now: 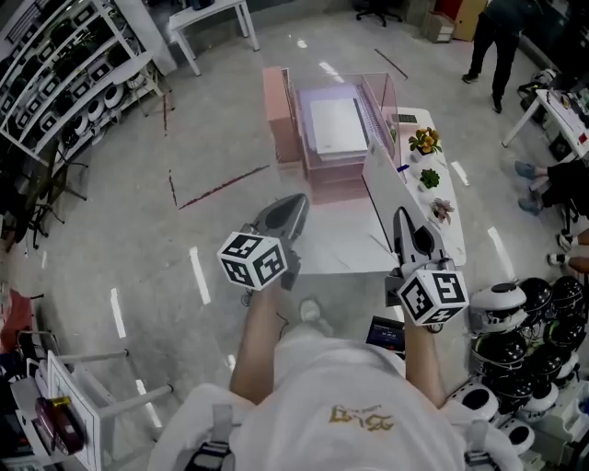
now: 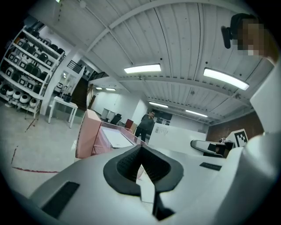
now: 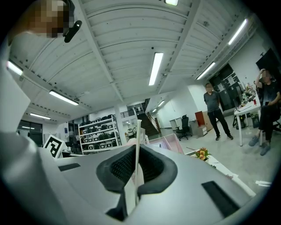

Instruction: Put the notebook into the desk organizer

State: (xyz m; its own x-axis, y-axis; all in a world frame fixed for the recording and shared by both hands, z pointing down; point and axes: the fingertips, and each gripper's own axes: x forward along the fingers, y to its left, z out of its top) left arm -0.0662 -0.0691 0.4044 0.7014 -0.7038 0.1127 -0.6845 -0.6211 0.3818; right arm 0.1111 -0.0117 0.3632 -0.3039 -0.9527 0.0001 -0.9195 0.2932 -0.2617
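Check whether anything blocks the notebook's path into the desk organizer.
Nothing visible does. The right gripper holds the notebook on edge, and only bare table lies between it and the desk organizer. The small plants stand off to the right.

Organizer (image 1: 276, 110): glossy see-through pink plastic. Notebook (image 1: 382, 198): thin matt white card. Right gripper (image 3: 135, 151): smooth grey plastic shell, black ribbed rubber pads (image 3: 117, 166). Floor (image 1: 138, 212): polished, reflective.

Floor (image 1: 184, 230): pale grey, glossy, with red marks (image 1: 221, 187). Shelves (image 1: 64, 83) stand along the left side. Helmet pile (image 1: 525, 322) at right. White table (image 1: 213, 14) at far end. Ceiling (image 3: 127, 48): white, ribbed; strip lights (image 2: 142, 68) lit. White desk (image 1: 336, 244) mid-room.
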